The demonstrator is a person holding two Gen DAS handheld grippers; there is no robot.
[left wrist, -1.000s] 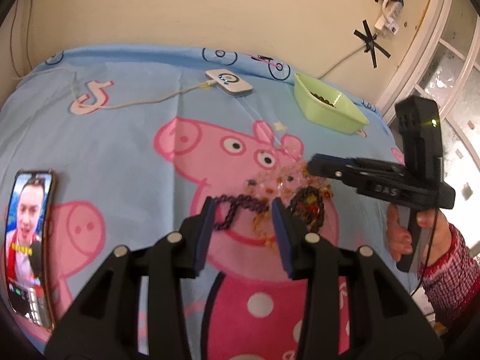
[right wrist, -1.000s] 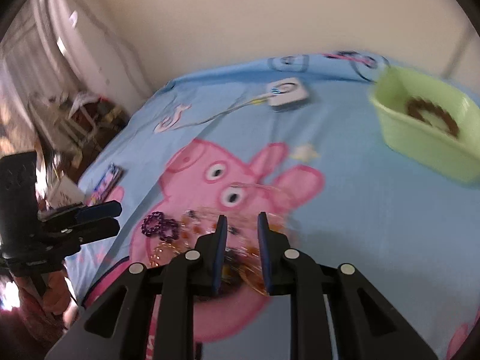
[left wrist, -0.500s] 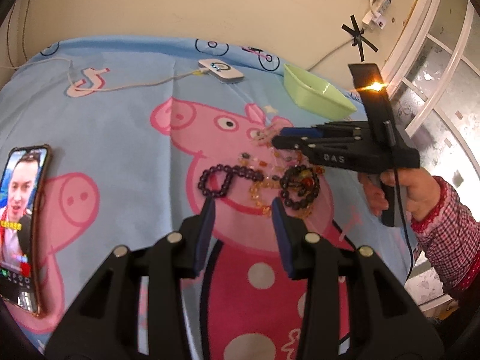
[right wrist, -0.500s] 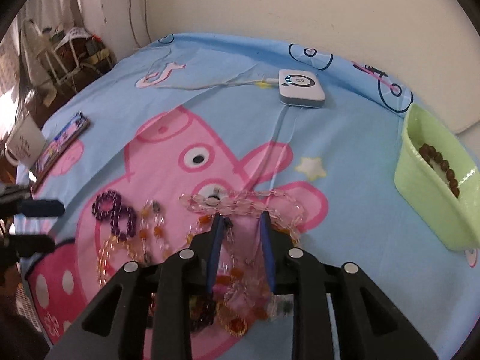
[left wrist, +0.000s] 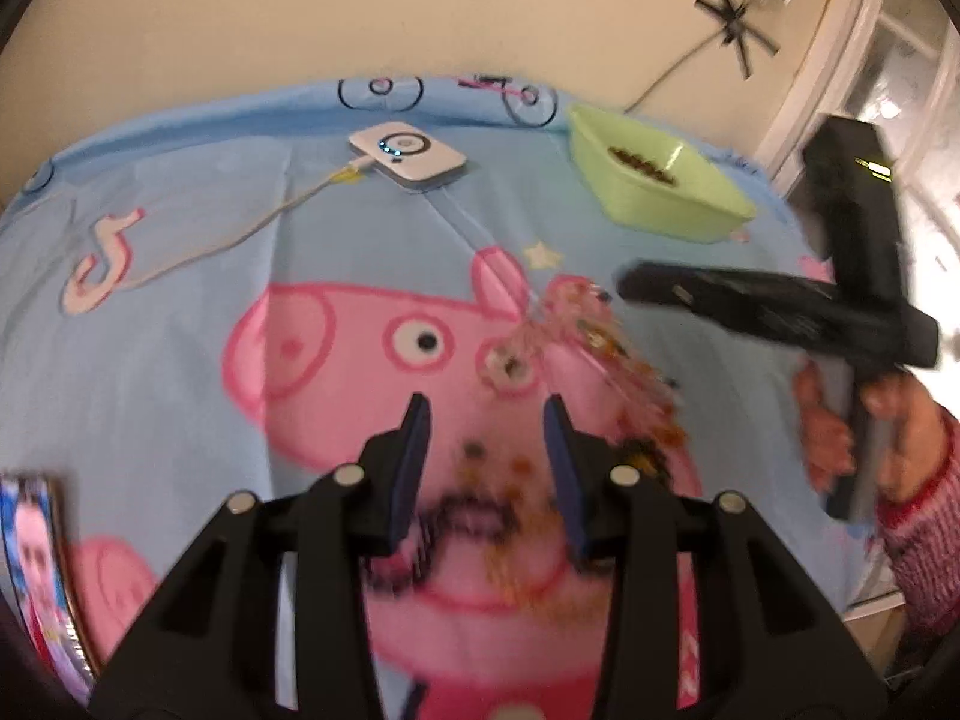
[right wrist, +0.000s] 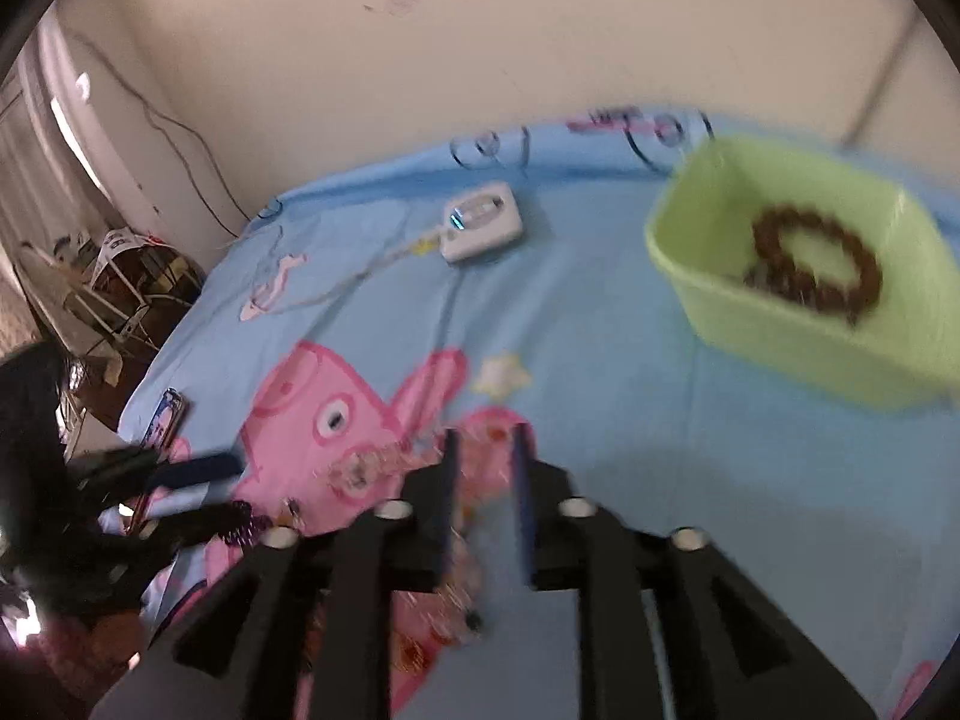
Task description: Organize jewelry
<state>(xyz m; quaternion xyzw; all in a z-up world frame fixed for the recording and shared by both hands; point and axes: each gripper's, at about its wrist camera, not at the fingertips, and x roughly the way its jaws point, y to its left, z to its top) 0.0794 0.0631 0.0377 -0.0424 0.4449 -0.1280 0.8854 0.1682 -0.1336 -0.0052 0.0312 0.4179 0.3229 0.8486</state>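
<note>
A heap of bead bracelets (left wrist: 600, 360) lies on the blue cartoon-pig sheet (left wrist: 240, 276); the frames are blurred. A dark purple bead bracelet (left wrist: 456, 516) lies between and below my left gripper's (left wrist: 486, 420) open, empty fingers. My right gripper (right wrist: 483, 450) hovers over pink and clear beads (right wrist: 372, 462), its fingers a small gap apart with nothing between them; it shows in the left wrist view (left wrist: 636, 285) above the heap. The green tub (right wrist: 798, 276) at the back right holds a brown bead bracelet (right wrist: 816, 258). The left gripper shows at left (right wrist: 198, 468) in the right wrist view.
A white charging device (left wrist: 408, 156) with a cable lies at the back of the bed. A phone (left wrist: 36, 564) with a lit screen lies at the left edge. A wall stands behind the bed, clutter (right wrist: 120, 276) beside it.
My left gripper has moved forward and lower over the purple bracelet. My right gripper has swung right toward the green tub, which now sits larger in its view.
</note>
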